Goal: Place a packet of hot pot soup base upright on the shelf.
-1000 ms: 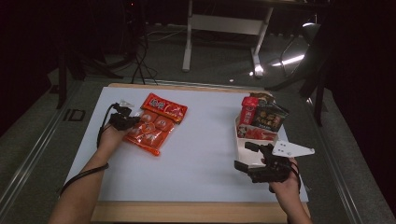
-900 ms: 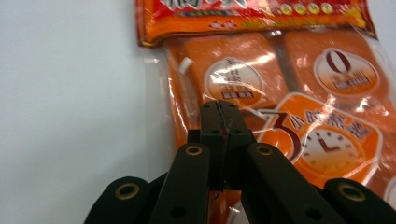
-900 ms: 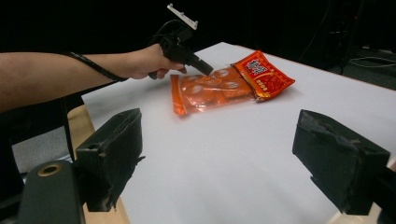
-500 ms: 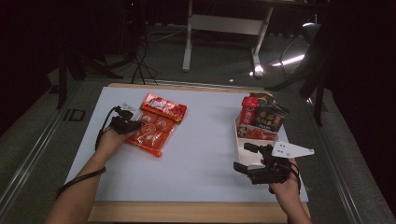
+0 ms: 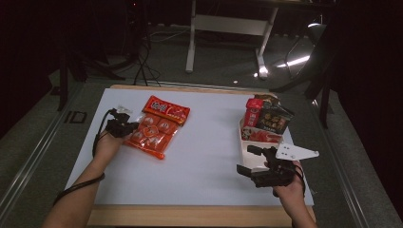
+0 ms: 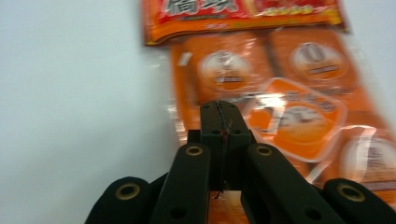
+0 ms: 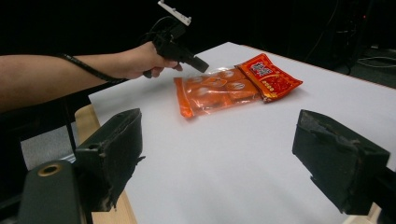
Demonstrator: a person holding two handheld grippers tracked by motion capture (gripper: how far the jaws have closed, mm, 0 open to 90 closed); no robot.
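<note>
A clear bag of orange snack packs (image 5: 153, 133) lies flat on the white table at the left, and a red packet (image 5: 166, 110) overlaps its far end. My left gripper (image 5: 124, 127) is over the bag's left edge. In the left gripper view its jaws (image 6: 220, 112) are pressed together low over the orange bag (image 6: 299, 116), with nothing clearly held between them. My right gripper (image 5: 247, 161) sits at the near right, open and empty. In the right gripper view its fingers (image 7: 116, 154) stand wide apart, facing the bag (image 7: 215, 91) and the left gripper (image 7: 198, 64).
A white tray (image 5: 243, 142) beside my right gripper holds a red box (image 5: 253, 111), a dark packet (image 5: 276, 118) and a flat red packet (image 5: 261, 136). The table's wooden front edge (image 5: 190, 216) runs below both hands. A metal stand (image 5: 228, 23) rises beyond the table.
My left hand has drawn slightly back toward the near-left, its gripper staying at the bag's edge. The bag and the right gripper have hardly moved.
</note>
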